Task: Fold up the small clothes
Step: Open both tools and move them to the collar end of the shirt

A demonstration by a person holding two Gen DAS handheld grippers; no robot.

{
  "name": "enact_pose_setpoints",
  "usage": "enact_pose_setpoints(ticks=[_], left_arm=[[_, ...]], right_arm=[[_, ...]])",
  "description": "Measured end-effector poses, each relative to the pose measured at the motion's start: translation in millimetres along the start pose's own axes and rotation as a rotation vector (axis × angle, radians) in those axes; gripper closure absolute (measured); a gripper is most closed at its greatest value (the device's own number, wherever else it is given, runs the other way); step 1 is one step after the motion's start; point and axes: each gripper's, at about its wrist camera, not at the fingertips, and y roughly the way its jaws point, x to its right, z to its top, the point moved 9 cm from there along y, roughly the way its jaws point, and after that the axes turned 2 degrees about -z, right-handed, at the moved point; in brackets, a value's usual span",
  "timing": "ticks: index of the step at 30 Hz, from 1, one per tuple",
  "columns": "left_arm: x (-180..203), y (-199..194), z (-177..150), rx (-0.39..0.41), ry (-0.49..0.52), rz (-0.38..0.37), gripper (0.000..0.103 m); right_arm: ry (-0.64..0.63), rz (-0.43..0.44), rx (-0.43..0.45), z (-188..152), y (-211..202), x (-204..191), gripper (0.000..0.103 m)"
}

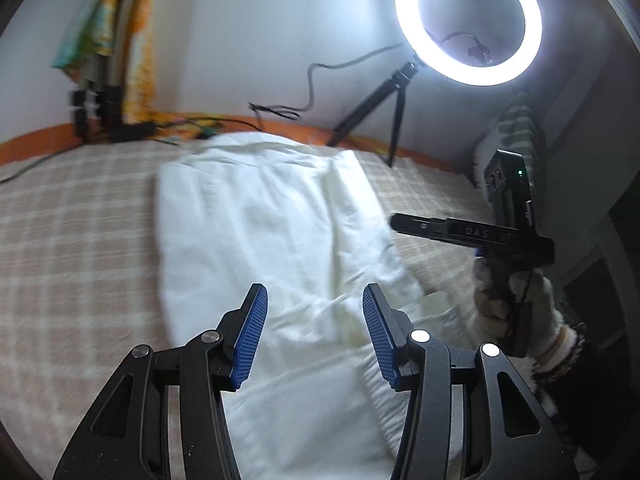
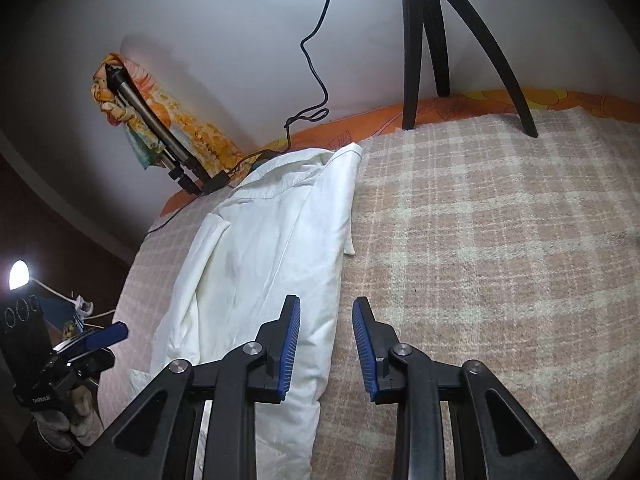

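The left tool (image 1: 315,334) is hovering over the near end of the white shirt (image 1: 272,232) with its blue pads spread apart and nothing between them. The right tool (image 2: 326,346) is hanging just above the shirt's right-hand edge, its pads also parted and gripping nothing, one pad over cloth and the other over the checked blanket (image 2: 500,240) of the bed.

The shirt is lying lengthwise along the blanket, collar toward the wall, already narrowed into a long strip with its sides turned in. It is looking like thin, soft cotton: light, limp, likely to sag and slide open when lifted, so a firm pinch through all the layers at the two near corners of the hem seems the safest hold, keeping the folded sides trapped.

The hem itself is running under both tools and out of the frame, so its corners are hard to find. The left view is blurring the collar and sleeve folds. A gloved hand (image 1: 516,304) is carrying the right tool, the arm behind it cut off. A ring light (image 1: 468,20) on a tripod is glaring by the wall.
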Motion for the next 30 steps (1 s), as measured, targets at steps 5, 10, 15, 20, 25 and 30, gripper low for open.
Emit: enact_pose_setpoints(ticks=[5, 10, 15, 20, 25, 30], left_arm=[[20.7, 48.4, 15.8, -0.09, -0.013, -0.119, 0.055], [18.6, 90.9, 15.0, -0.197, -0.116, -0.17, 0.055], [14.7, 109.1, 11.4, -0.219, -0.182, -0.187, 0.063], [21.1, 108.8, 10.4, -0.177, -0.125, -0.162, 0.098], [24.0, 94.2, 12.4, -0.109, -0.04, -0.076, 0.099], [25.9, 86.9, 10.1, -0.085, 0.0, -0.053, 0.099]], right_arm=[[0.022, 0.036, 0.002, 11.9, 3.0, 6.6, 0.074], [0.023, 0.052, -0.007, 16.7, 8.9, 12.0, 0.074], [0.032, 0.076, -0.017, 23.9, 20.2, 16.3, 0.074], [0.054, 0.112, -0.019, 30.3, 28.5, 19.0, 0.073], [0.146, 0.169, 0.002, 39.6, 30.0, 32.5, 0.067], [0.144, 0.215, -0.056, 45.8, 56.6, 23.6, 0.066]])
